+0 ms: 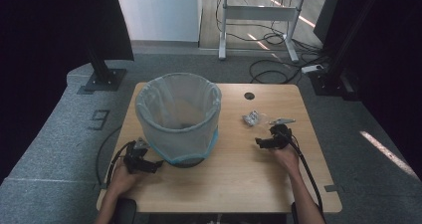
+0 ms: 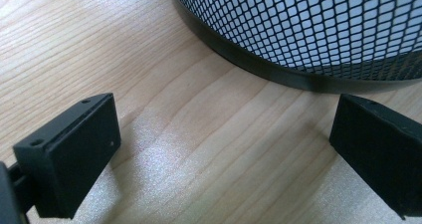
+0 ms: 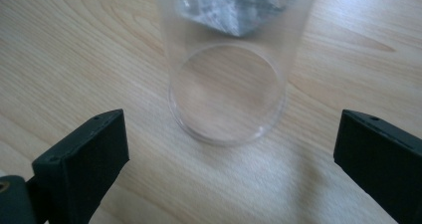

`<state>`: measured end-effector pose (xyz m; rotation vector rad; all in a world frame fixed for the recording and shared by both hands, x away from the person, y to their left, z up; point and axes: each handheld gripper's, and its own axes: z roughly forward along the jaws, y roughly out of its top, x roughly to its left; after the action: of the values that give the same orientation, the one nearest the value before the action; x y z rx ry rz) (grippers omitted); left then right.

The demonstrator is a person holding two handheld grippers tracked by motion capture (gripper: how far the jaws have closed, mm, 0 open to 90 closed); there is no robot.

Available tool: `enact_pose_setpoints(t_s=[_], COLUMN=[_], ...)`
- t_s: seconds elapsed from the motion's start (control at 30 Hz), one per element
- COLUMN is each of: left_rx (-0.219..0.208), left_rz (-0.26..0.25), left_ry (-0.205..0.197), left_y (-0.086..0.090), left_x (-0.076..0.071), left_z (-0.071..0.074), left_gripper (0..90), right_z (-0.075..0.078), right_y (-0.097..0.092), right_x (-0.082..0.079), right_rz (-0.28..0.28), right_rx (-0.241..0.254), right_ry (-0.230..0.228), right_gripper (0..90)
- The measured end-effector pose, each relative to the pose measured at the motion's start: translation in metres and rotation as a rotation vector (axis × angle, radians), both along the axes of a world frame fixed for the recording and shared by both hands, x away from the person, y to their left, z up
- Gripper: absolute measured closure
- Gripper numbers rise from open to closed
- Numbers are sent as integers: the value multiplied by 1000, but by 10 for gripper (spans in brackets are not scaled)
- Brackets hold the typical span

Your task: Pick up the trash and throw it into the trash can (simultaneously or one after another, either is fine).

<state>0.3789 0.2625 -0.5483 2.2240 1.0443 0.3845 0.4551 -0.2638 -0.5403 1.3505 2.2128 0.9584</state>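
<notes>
A clear plastic cup (image 3: 226,92) stands upright on the wooden table (image 1: 239,174), just ahead of my right gripper (image 3: 229,169) and centred between its wide-apart jaws, untouched. Behind the cup lies a crumpled foil ball (image 3: 224,10), which the high view places at the table's right middle (image 1: 251,118). My right gripper (image 1: 263,140) is open and points toward it. A black mesh bin (image 1: 177,115) with a pale liner stands left of centre. My left gripper (image 1: 152,165) is open and empty, low on the table, its jaws facing the bin's base rim (image 2: 259,67).
A round cable hole (image 1: 249,95) sits near the table's far edge. Cables trail from both grippers toward the near edge. Grey carpet surrounds the table, with a white desk frame (image 1: 259,15) and loose cables on the floor behind.
</notes>
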Motion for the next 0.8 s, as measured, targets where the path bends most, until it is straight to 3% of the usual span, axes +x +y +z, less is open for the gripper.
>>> enact_pose_setpoints(t_s=[0.4, 0.67, 0.8], left_rx=[0, -1, 0], left_rz=[0, 0, 0], left_ry=[0, 0, 0], left_y=[0, 0, 0], left_x=[0, 0, 0], left_z=[0, 0, 0], left_gripper=[0, 0, 0], right_z=[1, -1, -4], right_y=[14, 19, 22], right_x=[21, 30, 32], right_rz=[-7, -10, 4], right_rx=[-16, -8, -27], right_ry=[-16, -7, -6], right_gripper=[57, 134, 203])
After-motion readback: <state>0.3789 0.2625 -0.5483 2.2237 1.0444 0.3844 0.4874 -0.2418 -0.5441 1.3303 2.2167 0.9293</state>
